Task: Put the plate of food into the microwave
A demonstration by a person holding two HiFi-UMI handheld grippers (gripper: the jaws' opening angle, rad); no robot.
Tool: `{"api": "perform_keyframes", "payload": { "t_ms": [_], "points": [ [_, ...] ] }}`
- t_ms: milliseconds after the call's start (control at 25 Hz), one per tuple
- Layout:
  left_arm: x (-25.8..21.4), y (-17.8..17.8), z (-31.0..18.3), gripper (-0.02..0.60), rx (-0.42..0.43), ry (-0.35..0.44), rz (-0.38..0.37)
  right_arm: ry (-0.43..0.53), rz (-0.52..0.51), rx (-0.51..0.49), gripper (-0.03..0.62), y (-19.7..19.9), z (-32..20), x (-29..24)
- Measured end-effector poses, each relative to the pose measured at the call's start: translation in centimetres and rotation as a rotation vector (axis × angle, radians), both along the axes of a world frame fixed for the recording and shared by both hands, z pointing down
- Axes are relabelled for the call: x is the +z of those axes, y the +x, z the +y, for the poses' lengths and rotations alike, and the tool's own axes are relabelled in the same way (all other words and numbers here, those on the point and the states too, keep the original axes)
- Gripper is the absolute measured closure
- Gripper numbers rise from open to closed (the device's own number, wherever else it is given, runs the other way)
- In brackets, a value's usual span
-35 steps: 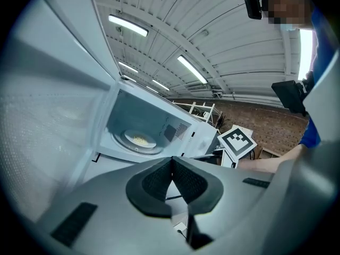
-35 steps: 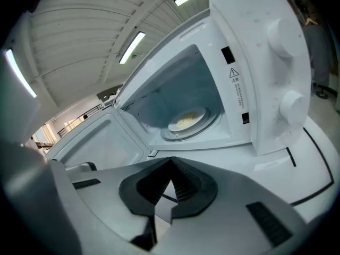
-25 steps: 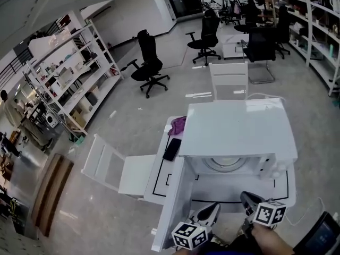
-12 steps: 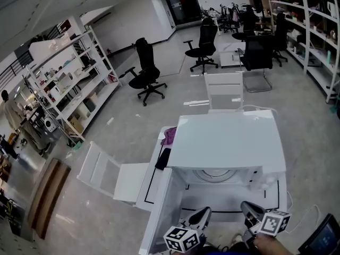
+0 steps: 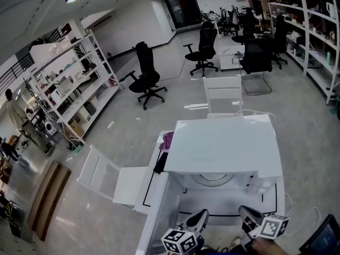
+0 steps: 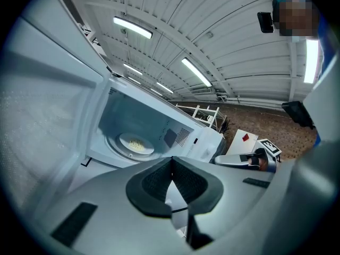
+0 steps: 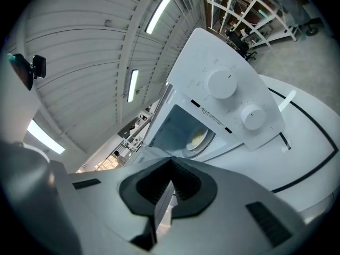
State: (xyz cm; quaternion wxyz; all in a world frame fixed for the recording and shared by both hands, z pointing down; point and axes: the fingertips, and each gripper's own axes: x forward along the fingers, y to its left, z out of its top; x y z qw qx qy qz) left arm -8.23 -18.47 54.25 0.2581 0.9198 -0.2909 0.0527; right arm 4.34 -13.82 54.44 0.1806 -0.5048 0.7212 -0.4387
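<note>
The plate of food [image 6: 135, 144] already lies inside the microwave [image 5: 220, 147], at 10 o'clock from the left tongs [image 6: 171, 161]. Left and right tongs [image 7: 171, 163] are both closed, holding nothing. What probably remains is pushing the open door [image 5: 159, 211], at the microwave's 8 o'clock, shut.

Head view: your left gripper [image 5: 197, 219] and right gripper [image 5: 247, 215] are cut off by the bottom edge. The microwave [image 5: 220, 142] roof hides most of the cavity, so you see only an arc of the plate [image 5: 212, 180]. The open door [image 5: 159, 217] runs off the frame. A dark flat object [image 5: 161, 162] on the bench [image 5: 149, 189] lies partly behind the microwave; not identifiable. Left gripper view: food [image 6: 136, 144] too small to name. Right gripper view: panel print [image 7: 210, 113] illegible, plate edge clipped by the cavity frame.
</note>
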Motion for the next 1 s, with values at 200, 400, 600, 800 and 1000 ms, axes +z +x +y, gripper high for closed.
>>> {"api": "perform_keyframes", "payload": {
  "t_ms": [200,400,600,800,1000],
  "points": [
    [0.3,0.1,-0.2,0.578,-0.001,0.002,0.005,0.006,0.006,-0.004,0.594,-0.1,-0.1,0.2],
    [0.2,0.3,-0.4,0.578,0.001,0.004,0.008,0.006,0.012,-0.002,0.594,0.1,-0.1,0.1],
    [0.2,0.6,0.2,0.578,0.008,-0.002,0.011,0.003,0.011,0.0,0.594,0.0,0.5,-0.1],
    [0.3,0.9,0.3,0.578,0.013,-0.003,0.01,0.002,0.006,0.002,0.594,0.2,0.7,0.0],
    [0.4,1.5,0.5,0.578,0.015,-0.008,0.01,-0.006,0.004,-0.01,0.594,0.3,0.8,0.5]
  ]
}}
